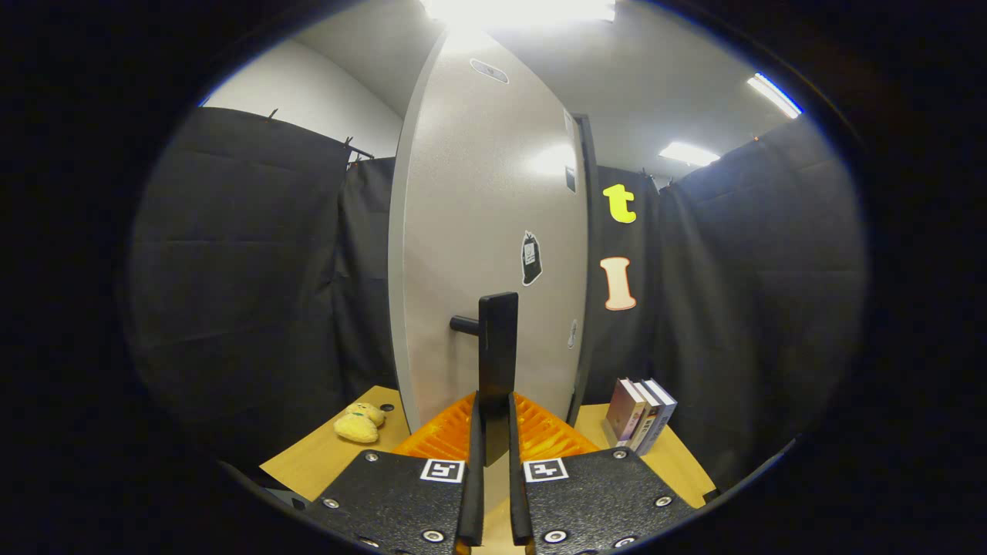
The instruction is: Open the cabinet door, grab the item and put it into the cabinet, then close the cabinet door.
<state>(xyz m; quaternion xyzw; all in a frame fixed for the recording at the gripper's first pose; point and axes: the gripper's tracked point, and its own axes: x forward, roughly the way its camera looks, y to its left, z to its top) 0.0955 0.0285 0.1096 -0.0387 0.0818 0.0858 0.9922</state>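
Jaws: your gripper [494, 432] is closed down narrow on the black vertical handle [498, 351]; both fingers press its lower end, one each side.
Handle: upright bar, standing off the cabinet door [493, 231] on a short stub that reaches left of it.
Door: pale grey panel, seen at a slant; you cannot tell from here how far it is swung, nor see into the cabinet.
Item: yellow plush toy [359, 422] lies on the worktop [324, 459], left of the door's foot, well apart from the handle, not yet touched.
Books: a short upright row of books [641, 412] stands on the worktop right of the door's foot.
Step, as judged: door opening, with your hold on the handle set.
Risk 1: your grip is low on the bar; a pull off the hinge arc could let the fingers slide off its bottom end.
Risk 2: the books stand near the door's right side; depending on which way it swings, the panel may knock them.
Risk 3: the toy is soft and low; a later grasp may pinch only fabric and drop it short of the cabinet.
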